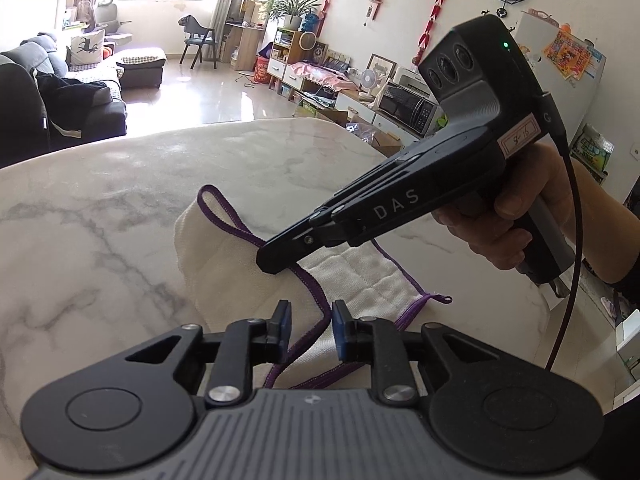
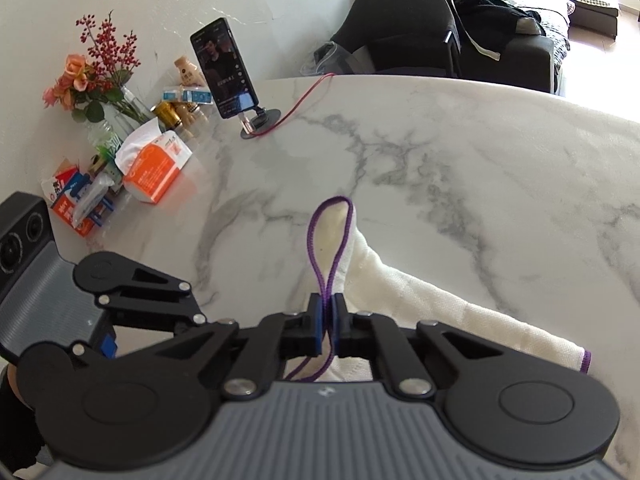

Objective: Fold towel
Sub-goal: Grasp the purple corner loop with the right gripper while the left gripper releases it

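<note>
My right jaws (image 2: 329,320) pinch the towel's (image 2: 440,300) purple hem to lift it off the tabletop (image 2: 440,152). My left jaws (image 1: 311,330) stand spread around the near hem, gripping nothing.

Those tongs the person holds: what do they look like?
Each is a black pistol-shaped tool. The right tongs carry the white letters DAS, a handwritten label, a green light and a dark cable. The left tongs have blue pads, round black hinges and a ribbed grey body. A dark sleeve shows.
</note>
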Demonstrator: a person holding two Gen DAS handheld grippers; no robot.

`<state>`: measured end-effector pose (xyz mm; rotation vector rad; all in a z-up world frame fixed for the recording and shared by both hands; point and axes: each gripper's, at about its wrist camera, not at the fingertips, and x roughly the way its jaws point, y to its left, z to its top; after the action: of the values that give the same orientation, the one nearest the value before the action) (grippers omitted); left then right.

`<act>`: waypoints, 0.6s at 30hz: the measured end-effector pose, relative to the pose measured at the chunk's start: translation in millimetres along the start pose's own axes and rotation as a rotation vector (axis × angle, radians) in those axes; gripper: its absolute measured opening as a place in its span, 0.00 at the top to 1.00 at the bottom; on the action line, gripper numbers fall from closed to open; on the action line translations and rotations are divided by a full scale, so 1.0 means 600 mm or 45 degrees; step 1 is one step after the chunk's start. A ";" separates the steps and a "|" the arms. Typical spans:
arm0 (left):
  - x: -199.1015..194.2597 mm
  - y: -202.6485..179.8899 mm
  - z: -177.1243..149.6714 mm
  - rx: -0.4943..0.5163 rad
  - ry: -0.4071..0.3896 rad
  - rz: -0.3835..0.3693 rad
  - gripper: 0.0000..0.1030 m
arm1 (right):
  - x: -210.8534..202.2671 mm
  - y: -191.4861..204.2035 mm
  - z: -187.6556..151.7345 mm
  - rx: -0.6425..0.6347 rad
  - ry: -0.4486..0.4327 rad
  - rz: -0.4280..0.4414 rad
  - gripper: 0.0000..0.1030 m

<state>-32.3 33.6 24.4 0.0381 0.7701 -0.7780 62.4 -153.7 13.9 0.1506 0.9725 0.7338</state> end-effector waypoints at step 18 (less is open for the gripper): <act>0.009 0.017 -0.008 -0.018 0.012 0.034 0.70 | -0.064 -0.058 -0.051 0.179 -0.128 -0.017 0.96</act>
<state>-26.1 39.2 15.0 0.0388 0.7828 -0.7477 42.1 -209.9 8.0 0.3006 0.9282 0.6401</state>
